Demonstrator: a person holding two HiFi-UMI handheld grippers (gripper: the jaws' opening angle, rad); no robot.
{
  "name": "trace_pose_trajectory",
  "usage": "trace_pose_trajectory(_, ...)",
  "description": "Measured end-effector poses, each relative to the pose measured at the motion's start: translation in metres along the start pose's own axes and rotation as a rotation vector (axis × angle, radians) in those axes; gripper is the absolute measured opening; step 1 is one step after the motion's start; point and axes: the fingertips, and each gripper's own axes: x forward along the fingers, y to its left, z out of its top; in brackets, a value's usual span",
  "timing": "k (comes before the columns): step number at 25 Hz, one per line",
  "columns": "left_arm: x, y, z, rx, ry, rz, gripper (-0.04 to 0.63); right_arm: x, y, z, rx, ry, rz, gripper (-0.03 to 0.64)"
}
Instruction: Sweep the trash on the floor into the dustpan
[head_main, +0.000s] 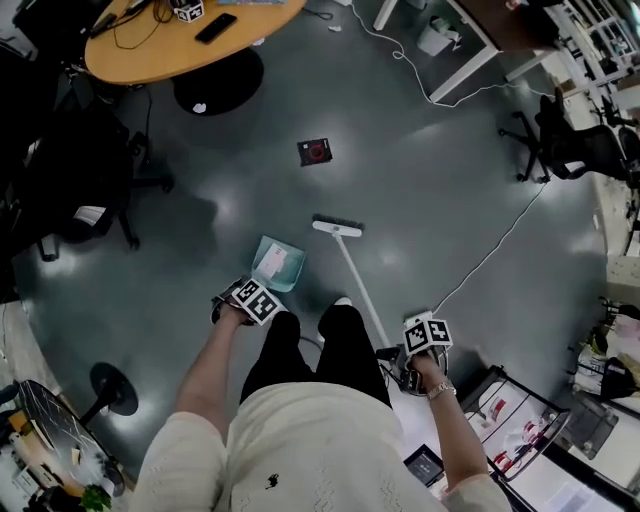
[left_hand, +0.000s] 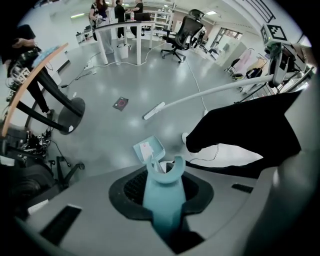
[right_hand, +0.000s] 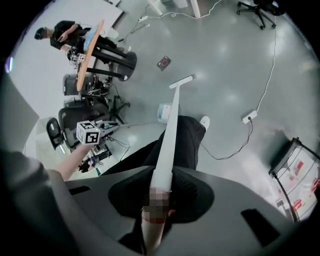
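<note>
A dark square wrapper with a red mark (head_main: 315, 151) lies on the grey floor ahead; it also shows as the wrapper (left_hand: 120, 103) and the wrapper (right_hand: 163, 62). My left gripper (head_main: 250, 300) is shut on the light-blue dustpan handle (left_hand: 164, 195); the dustpan (head_main: 277, 264) sits on the floor just ahead of my feet, with a white scrap inside. My right gripper (head_main: 425, 340) is shut on the white broom pole (right_hand: 166, 150). The broom head (head_main: 337, 228) rests on the floor between dustpan and wrapper, short of the wrapper.
A round wooden table (head_main: 190, 40) on a black base stands far left. Office chairs (head_main: 560, 140) sit at the right and a dark chair (head_main: 70, 190) at the left. A white cable (head_main: 500, 245) crosses the floor. A wire rack (head_main: 520, 430) stands at my right.
</note>
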Motion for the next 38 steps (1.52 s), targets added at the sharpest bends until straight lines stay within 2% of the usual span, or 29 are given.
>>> trace_pose_trajectory(4, -0.014, 0.028, -0.004, -0.070, -0.019, 0.014, 0.092, -0.033, 0.009, 0.059, 0.006, -0.080, -0.009, 0.098)
trace_pose_trajectory(7, -0.020, 0.061, 0.002, -0.135, -0.044, 0.021, 0.092, -0.056, 0.020, 0.123, -0.009, -0.123, -0.033, 0.098)
trace_pose_trajectory(10, -0.023, 0.097, 0.022, -0.126, -0.045, 0.025, 0.092, -0.079, 0.034, 0.202, -0.042, -0.137, -0.063, 0.098)
trace_pose_trajectory(16, -0.027, 0.170, 0.105, 0.001, -0.010, 0.035, 0.092, -0.126, 0.052, 0.370, -0.067, -0.112, -0.061, 0.098)
trace_pose_trajectory(20, -0.028, 0.222, 0.165, -0.020, -0.006, 0.022, 0.092, -0.152, 0.064, 0.468, -0.115, -0.066, -0.120, 0.098)
trace_pose_trajectory(24, -0.026, 0.262, 0.225, -0.064, -0.019, 0.021, 0.092, -0.166, 0.061, 0.532, -0.212, 0.001, -0.251, 0.098)
trace_pose_trajectory(27, -0.021, 0.284, 0.263, -0.066, -0.032, 0.018, 0.092, -0.165, 0.056, 0.560, -0.327, 0.062, -0.388, 0.098)
trace_pose_trajectory(30, -0.015, 0.297, 0.294, -0.084, -0.048, 0.013, 0.092, -0.158, 0.052, 0.561, -0.427, 0.128, -0.483, 0.098)
trace_pose_trajectory(32, -0.012, 0.302, 0.309, -0.084, -0.046, 0.013, 0.092, -0.151, 0.052, 0.550, -0.465, 0.164, -0.494, 0.098)
trace_pose_trajectory(38, -0.001, 0.309, 0.328, -0.061, -0.040, 0.028, 0.092, -0.122, 0.059, 0.498, -0.491, 0.259, -0.423, 0.098)
